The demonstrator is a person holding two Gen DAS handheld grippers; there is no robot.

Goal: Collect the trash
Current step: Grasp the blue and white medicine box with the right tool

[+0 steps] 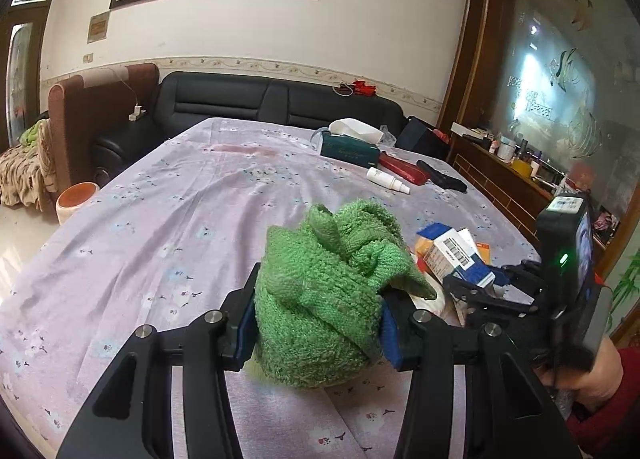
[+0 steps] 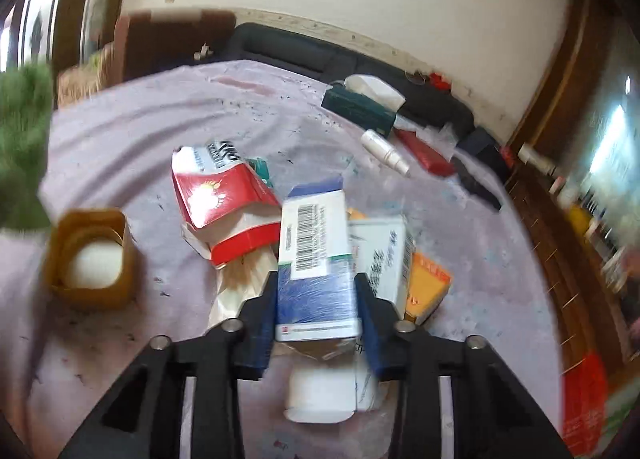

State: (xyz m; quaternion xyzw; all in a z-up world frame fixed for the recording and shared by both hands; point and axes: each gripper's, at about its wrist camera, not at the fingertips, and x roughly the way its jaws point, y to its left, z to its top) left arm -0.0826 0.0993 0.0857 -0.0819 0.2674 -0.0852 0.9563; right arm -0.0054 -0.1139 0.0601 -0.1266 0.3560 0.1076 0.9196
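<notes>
Lilac floral tablecloth, living room | left gripper clamps green towel | right gripper pinches blue-white carton above box pile | lift straight, keep squeeze firm so the neighbouring white box stays put.

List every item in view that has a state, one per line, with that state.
Left tongs: shut on the green terry cloth.
Green terry cloth: bunched, gripped.
Right tongs: shut on the blue-and-white barcode carton.
Blue-and-white barcode carton: gripped, end flap open.
Red-and-white carton: torn open, lying flat.
Yellow square container: open, upright.
Dark green tissue box: open, tissue sticking out.
White squeeze bottle: lying on its side.
</notes>
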